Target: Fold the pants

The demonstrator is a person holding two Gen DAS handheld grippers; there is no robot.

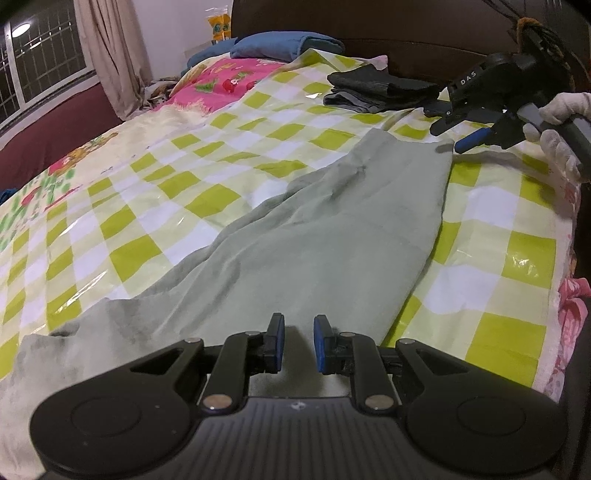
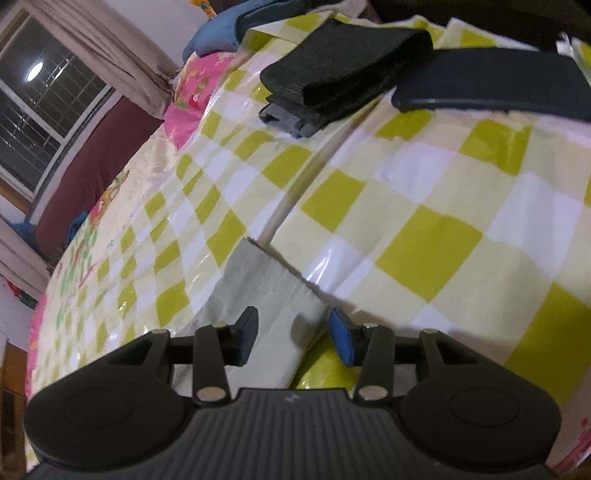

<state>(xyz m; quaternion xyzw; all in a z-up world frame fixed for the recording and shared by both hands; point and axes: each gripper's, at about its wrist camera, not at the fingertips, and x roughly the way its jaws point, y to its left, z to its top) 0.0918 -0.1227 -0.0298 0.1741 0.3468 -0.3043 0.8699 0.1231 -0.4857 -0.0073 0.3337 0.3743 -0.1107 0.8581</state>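
Lying flat along the bed, pale green pants await folding | left gripper over one end, jaws apart, empty | right gripper straddles far corner, jaws apart, likely to pinch it

Wide bare stretch of the glossy green-and-white checked bed cover lies to my left of the pale green pants. A stack of folded black and grey clothes blocks the far edge near the dark headboard.
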